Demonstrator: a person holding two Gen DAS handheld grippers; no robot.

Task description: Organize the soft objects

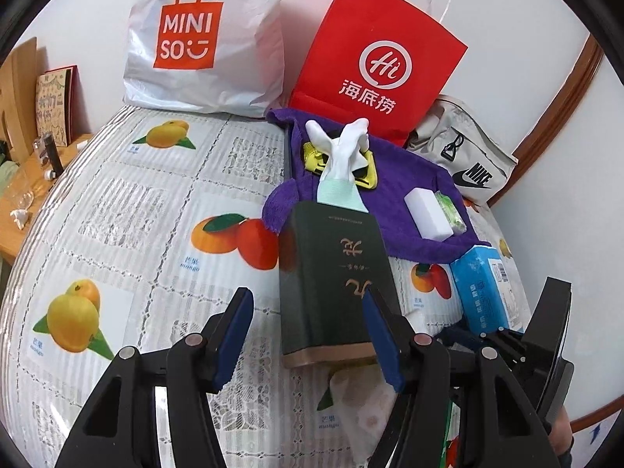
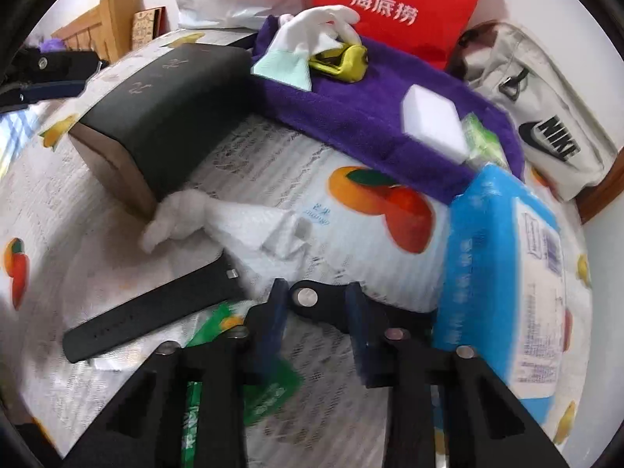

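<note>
1. Looking down on a table [image 1: 136, 202] covered with a fruit-print cloth.
2. Holding the left gripper [image 1: 308, 339] released, fingers spread either side of the near end of a dark box [image 1: 331, 273]; left pad standing clear of the box, right pad overlapping its edge, so gripping nothing.
3. Lying lengthwise near the table's middle, that box, far end touching a purple towel [image 1: 401, 195].
4. Spreading toward the table's far right corner, the towel, carrying a white sock with a mint cuff [image 1: 343, 148], a yellow item [image 1: 368, 173], a white sponge block [image 1: 427, 214] and a green packet [image 1: 452, 214] just beside the block.
5. Sitting near the right edge, just in front of the towel, a blue tissue pack [image 1: 487, 292].
6. Standing along the far edge, a white MINISO bag [image 1: 202, 39], a red paper bag [image 1: 378, 58] and a grey Nike bag [image 1: 468, 163].
7. Keeping the right gripper [image 2: 316, 316] narrowed low over the cloth near the front edge, with a black studded piece between the pads; too blurred to tell whether clenching it.
8. Lying left of that gripper, a black strap [image 2: 156, 308]; beyond it, by the box's near end, a white fluffy piece [image 2: 175, 222] touching a crumpled paper tissue [image 2: 253, 226].
</note>
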